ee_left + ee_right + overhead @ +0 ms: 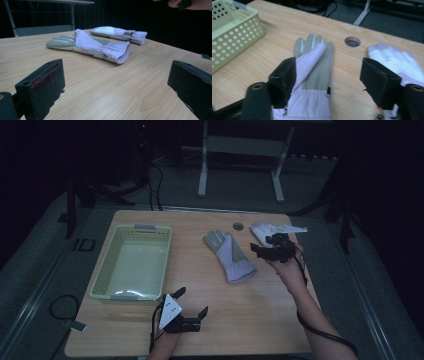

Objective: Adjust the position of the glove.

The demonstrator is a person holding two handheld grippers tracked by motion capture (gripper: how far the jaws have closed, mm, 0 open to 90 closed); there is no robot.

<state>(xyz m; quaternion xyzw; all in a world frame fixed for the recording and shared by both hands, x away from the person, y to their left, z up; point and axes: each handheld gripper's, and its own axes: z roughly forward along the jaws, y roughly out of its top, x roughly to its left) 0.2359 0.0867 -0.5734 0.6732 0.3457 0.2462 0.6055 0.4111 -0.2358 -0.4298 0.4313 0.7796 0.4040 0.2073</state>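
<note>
**Right gripper lining up on the near glove**

Clearly the work in hand was picking up a glove. The right gripper [327, 82] hung over the table [250, 320] w/ jaws apart and nothing pinched; the near glove [312, 75] lay flat between them, cuff toward the camera, one jaw at its edge, pads not pressing. The far glove [272, 231] lay just beside, toward the table's back right, partly under that hand. To do it well, I'd judge: centre the jaws over the cuff, where the fabric bunches, come down till the pads straddle it, then squeeze, so both layers get caught and the far glove stays clear.

The left gripper [192, 302] sat released near the front edge, holding nothing. The basket [112, 265], pale green w/ perforated walls, stood at table left w/ nothing inside, well apart from both gloves.
</note>
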